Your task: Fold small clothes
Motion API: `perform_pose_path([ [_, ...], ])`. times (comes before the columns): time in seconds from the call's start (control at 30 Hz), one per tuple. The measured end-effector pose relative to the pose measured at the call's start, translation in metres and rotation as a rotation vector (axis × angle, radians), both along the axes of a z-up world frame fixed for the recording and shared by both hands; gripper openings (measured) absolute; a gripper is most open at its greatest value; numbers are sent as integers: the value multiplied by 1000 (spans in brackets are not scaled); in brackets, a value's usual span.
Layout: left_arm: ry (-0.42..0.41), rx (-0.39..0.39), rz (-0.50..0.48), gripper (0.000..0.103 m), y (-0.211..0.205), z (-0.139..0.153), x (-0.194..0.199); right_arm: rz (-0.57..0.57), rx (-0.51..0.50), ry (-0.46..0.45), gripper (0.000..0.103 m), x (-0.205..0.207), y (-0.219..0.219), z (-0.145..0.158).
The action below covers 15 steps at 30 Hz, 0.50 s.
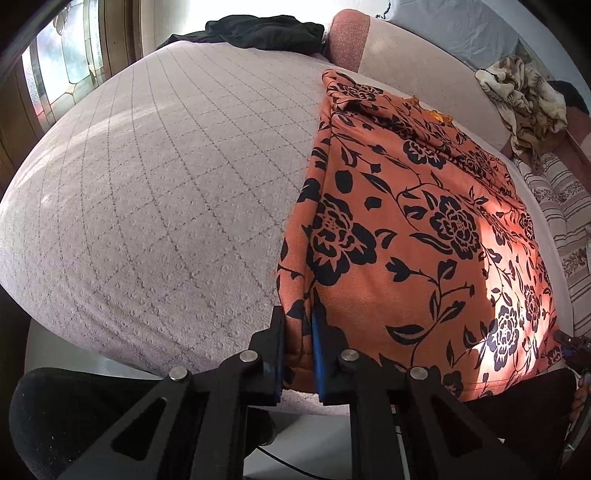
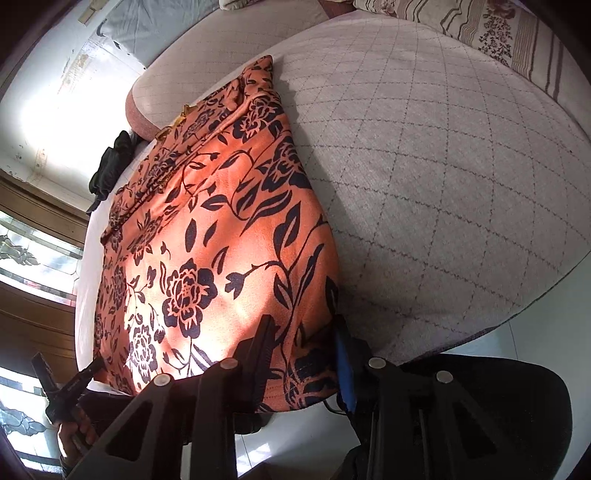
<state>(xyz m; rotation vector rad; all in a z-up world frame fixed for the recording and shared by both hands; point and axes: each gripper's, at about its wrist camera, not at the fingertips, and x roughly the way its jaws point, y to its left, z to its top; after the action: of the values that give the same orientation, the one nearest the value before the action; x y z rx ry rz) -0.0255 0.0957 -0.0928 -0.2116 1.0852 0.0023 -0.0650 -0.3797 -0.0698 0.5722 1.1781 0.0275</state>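
Note:
An orange garment with a black flower print (image 1: 413, 229) lies spread flat on the grey quilted mattress (image 1: 166, 177). My left gripper (image 1: 297, 321) is shut on the garment's near left corner at the mattress's front edge. In the right wrist view the same garment (image 2: 207, 240) fills the left half. My right gripper (image 2: 301, 332) straddles its near right corner, with cloth between the jaws, which stand fairly wide. The left gripper shows at the lower left of the right wrist view (image 2: 74, 384).
A black garment (image 1: 266, 31) lies at the far edge of the mattress. A crumpled beige patterned cloth (image 1: 528, 103) sits at the far right. A striped pillow (image 2: 491, 33) lies along the right side. A window (image 1: 62, 62) is at the far left.

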Motion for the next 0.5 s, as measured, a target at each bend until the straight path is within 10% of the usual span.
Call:
perform_pose_path([
  [0.07,13,26,-4,37,-3,-3,1,3,-12,8,80,0,0,-1],
  [0.1,19,32,2,59,-3,-5,2,-4,-26,7,81,0,0,-2],
  [0.17,12,48,-3,63,-7,-7,2,4,-29,22,78,3,1,-6],
  [0.3,17,24,-44,7,-8,-3,3,25,-9,23,7,6,2,-10],
  [0.5,-110,-85,-6,7,8,49,-3,-32,79,-95,7,-2,-13,29],
])
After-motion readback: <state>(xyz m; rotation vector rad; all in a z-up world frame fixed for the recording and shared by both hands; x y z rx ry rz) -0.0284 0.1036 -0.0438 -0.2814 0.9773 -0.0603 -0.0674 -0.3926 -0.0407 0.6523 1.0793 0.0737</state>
